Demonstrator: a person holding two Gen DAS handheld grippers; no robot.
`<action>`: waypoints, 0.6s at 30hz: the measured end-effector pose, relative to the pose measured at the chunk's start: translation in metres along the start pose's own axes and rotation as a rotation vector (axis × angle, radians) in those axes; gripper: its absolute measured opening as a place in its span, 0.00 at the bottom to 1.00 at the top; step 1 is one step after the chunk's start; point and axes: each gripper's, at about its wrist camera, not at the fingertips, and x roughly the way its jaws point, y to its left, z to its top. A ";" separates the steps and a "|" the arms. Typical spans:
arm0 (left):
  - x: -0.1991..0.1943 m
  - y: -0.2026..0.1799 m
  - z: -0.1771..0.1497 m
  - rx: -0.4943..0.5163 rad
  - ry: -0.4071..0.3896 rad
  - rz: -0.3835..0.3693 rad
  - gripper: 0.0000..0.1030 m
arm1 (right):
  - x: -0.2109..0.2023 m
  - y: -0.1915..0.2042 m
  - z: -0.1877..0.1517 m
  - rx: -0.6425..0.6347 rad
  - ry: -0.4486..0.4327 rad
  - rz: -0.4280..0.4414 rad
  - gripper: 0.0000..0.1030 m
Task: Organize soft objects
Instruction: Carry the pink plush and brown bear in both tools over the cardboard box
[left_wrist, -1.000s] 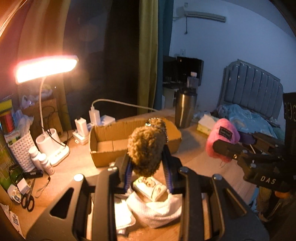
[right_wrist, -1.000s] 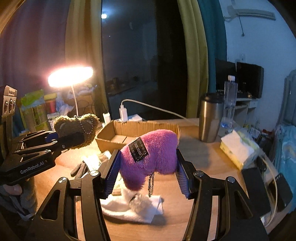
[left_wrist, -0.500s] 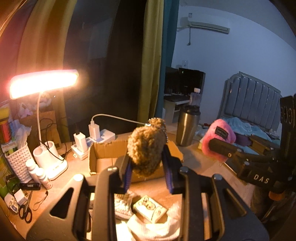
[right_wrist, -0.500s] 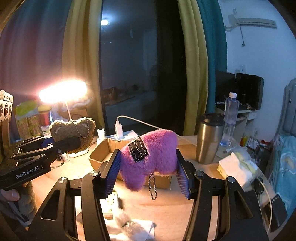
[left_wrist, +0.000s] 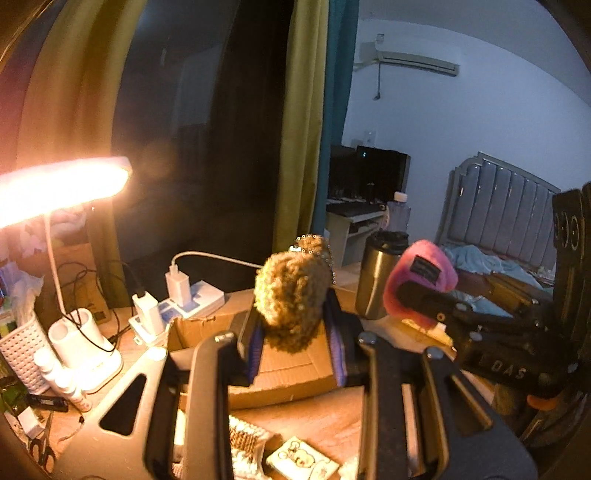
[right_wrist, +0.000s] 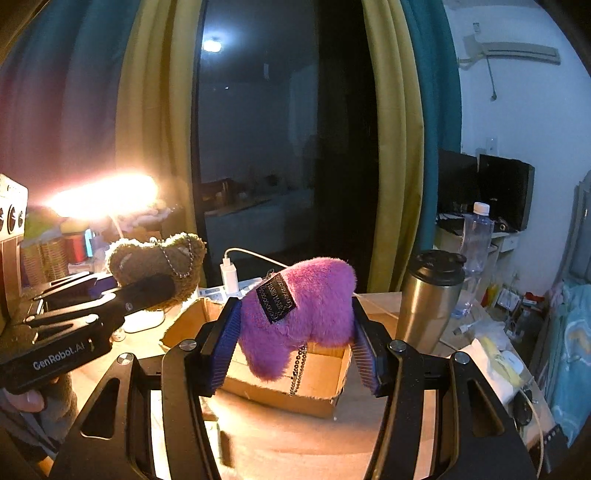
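My left gripper (left_wrist: 295, 332) is shut on a brown curly plush (left_wrist: 291, 295) with a bead chain, held above an open cardboard box (left_wrist: 291, 373). My right gripper (right_wrist: 295, 347) is shut on a purple plush heart (right_wrist: 299, 310) with a black label and a dangling chain, held over the same box (right_wrist: 317, 391). The brown plush (right_wrist: 155, 258) in the left gripper shows at the left of the right wrist view. The pink-looking plush (left_wrist: 421, 277) in the right gripper shows at the right of the left wrist view.
A lit desk lamp (left_wrist: 55, 188) stands at the left with chargers and a power strip (left_wrist: 192, 302). A steel tumbler (right_wrist: 428, 299) stands right of the box, tissues (right_wrist: 491, 362) further right. A white basket (left_wrist: 20, 347), small bottles, cloths and a small pack (left_wrist: 303, 458) lie near me.
Both grippers have risen and moved forward toward the box, each still holding its plush. The cloths on the table have slipped low and out of view.
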 end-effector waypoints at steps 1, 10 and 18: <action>0.004 0.000 0.000 -0.003 0.003 0.000 0.29 | 0.004 -0.002 0.000 0.001 0.004 0.000 0.57; 0.055 0.008 -0.014 -0.031 0.017 -0.028 0.29 | 0.044 -0.015 -0.007 0.028 0.058 0.015 0.57; 0.092 0.011 -0.025 -0.053 0.069 -0.030 0.29 | 0.077 -0.025 -0.020 0.057 0.113 0.037 0.57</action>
